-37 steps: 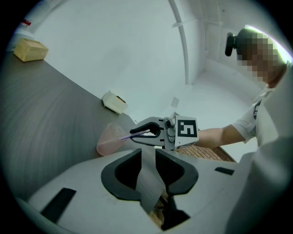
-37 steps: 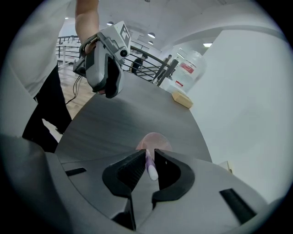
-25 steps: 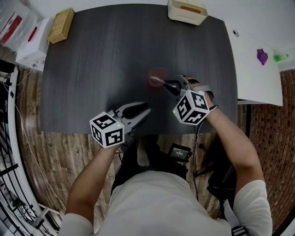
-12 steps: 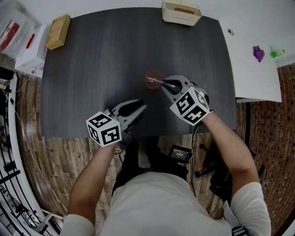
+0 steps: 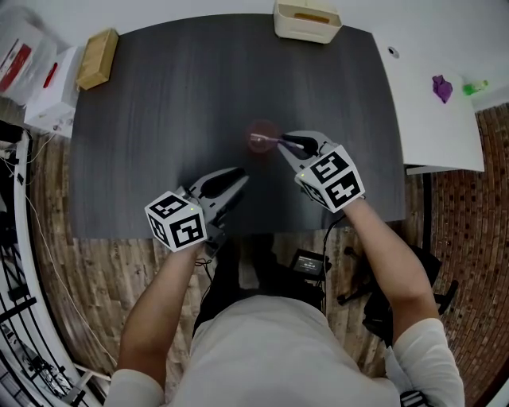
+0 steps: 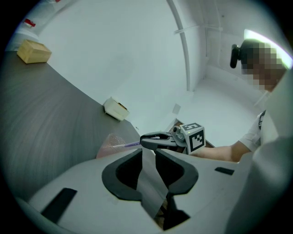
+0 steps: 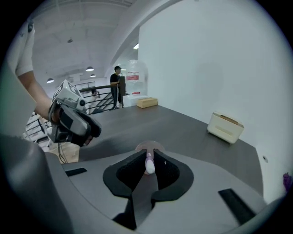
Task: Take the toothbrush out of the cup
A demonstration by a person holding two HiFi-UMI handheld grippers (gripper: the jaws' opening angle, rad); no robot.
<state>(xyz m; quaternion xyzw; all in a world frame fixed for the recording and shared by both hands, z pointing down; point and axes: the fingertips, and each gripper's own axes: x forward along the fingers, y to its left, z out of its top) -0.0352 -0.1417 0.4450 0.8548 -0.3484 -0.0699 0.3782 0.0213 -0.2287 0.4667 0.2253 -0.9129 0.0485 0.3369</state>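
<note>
Squarely, right tongs point(image 7: 147, 157) clamp the toothbrush point(image 7: 149, 165) (tip over cup point(image 7: 149, 147)).

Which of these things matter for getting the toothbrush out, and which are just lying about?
In the job: toothbrush, pink cup, right gripper with jaws shut on the toothbrush.
Lying about: cream box, tan box, white cartons, small purple object, green object.

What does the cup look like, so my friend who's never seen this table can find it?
Find the big dark table and look at its middle, just ahead of the right gripper. The cup is small, round and see-through pink, with a lilac toothbrush poking out; the cream box at the far edge is solid and square.
</note>
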